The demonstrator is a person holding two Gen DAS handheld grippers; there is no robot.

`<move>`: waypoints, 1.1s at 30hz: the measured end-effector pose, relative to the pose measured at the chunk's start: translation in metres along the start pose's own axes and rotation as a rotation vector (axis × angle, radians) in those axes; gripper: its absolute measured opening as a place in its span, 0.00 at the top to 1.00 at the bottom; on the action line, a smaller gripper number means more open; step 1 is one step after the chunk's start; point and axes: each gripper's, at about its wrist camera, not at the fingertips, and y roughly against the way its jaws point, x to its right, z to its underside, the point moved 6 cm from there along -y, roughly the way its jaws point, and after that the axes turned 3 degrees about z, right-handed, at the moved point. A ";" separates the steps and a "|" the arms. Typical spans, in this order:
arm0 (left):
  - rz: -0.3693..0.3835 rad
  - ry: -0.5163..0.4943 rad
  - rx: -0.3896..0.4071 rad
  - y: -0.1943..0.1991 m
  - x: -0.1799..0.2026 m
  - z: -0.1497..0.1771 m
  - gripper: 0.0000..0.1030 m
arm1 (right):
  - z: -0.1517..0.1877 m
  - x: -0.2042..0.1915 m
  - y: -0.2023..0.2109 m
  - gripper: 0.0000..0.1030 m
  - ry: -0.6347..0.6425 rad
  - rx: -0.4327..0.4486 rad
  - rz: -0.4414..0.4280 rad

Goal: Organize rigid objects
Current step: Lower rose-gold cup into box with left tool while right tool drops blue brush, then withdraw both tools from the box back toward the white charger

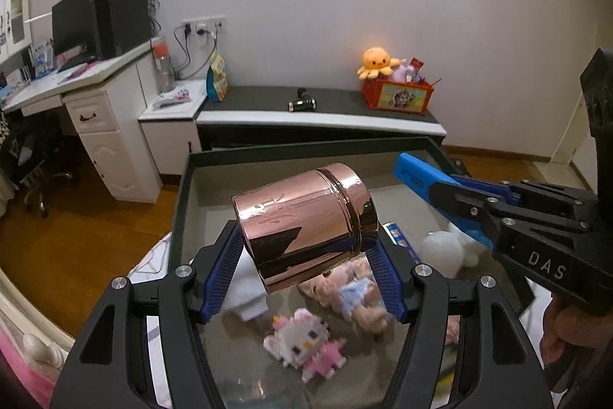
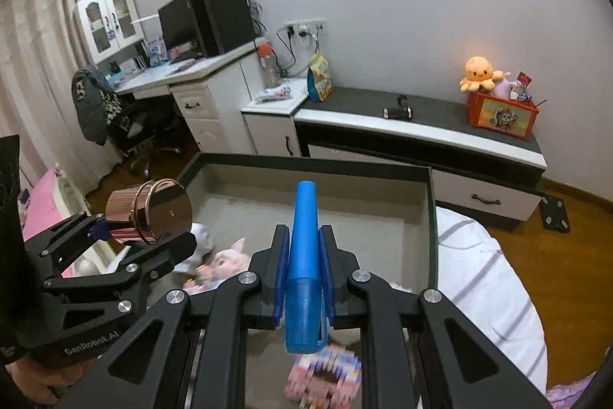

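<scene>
Left hand-held gripper [image 1: 306,252] pinches the shiny rose-gold metal canister [image 1: 304,225] above the grey-lined tray [image 1: 184,202], where its slick tilted wall could slip toward six o'clock onto toys; right hand-held gripper [image 2: 304,255] pinches a blue plastic tube [image 2: 304,255].

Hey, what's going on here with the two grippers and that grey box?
A person holds a gripper in each hand above a grey open box. The left gripper clamps a rose-gold metal canister lying sideways; the right gripper is shut on a blue plastic tool. Both are held in the air over soft toys below.
</scene>
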 end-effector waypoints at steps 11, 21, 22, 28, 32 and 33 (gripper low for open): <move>-0.054 -0.010 -0.031 -0.011 -0.007 0.006 0.19 | 0.006 0.010 -0.011 0.40 -0.023 -0.031 0.077; -0.052 0.008 0.066 0.050 -0.011 0.019 0.00 | 0.022 0.019 0.032 0.00 -0.110 0.018 0.088; -0.053 0.007 0.070 0.055 -0.011 0.021 0.00 | 0.024 0.018 0.037 0.00 -0.115 0.024 0.087; -0.049 0.031 0.091 0.089 -0.010 0.043 0.00 | 0.039 0.009 0.073 0.00 -0.119 0.055 0.092; -0.048 0.044 0.095 0.107 -0.010 0.057 0.00 | 0.052 0.001 0.098 0.00 -0.114 0.074 0.093; -0.045 0.050 0.098 0.112 -0.009 0.061 0.00 | 0.054 -0.001 0.101 0.00 -0.114 0.078 0.094</move>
